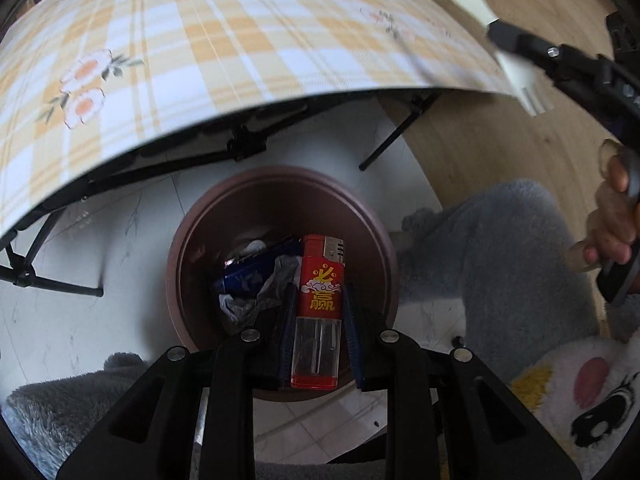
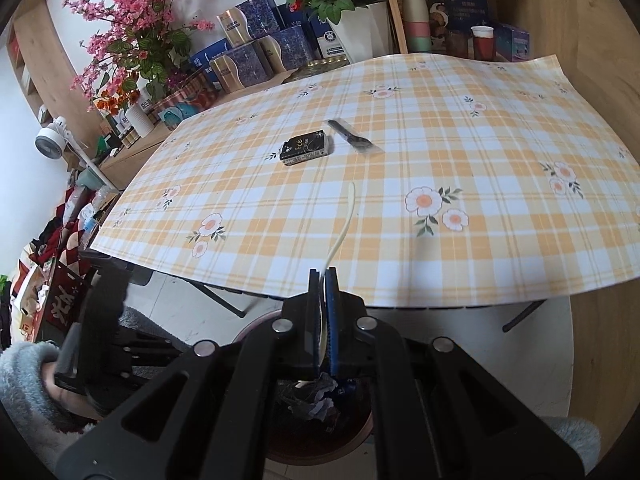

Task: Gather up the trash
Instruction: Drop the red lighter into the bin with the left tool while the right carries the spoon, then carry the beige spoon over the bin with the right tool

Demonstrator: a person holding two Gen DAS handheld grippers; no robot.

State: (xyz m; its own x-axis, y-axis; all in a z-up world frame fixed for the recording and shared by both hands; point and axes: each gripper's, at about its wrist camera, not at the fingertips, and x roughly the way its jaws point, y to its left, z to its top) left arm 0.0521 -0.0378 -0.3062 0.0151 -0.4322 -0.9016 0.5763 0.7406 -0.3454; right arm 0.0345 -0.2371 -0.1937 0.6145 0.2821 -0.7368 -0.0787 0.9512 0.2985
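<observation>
Lighter [image 1: 318, 312] sits clamped in my left gripper [image 1: 318, 300], right above the brown bin [image 1: 384, 248] with crumpled trash inside. My right gripper [image 2: 323, 280] pinches a white plastic fork [image 2: 340, 232]. Farther off, on the checked tablecloth [image 2: 460, 152], I see a black packet [image 2: 306, 147] and dark wrapper [image 2: 352, 138].

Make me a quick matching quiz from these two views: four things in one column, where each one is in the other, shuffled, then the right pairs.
Things:
1. red lighter
2. white plastic fork
3. black packet
4. crumpled wrappers

Places:
A. lying on the checked tablecloth
B. inside the brown bin
C. clamped in the left gripper
D. clamped in the right gripper

Pairs: 1-C, 2-D, 3-A, 4-B
</observation>
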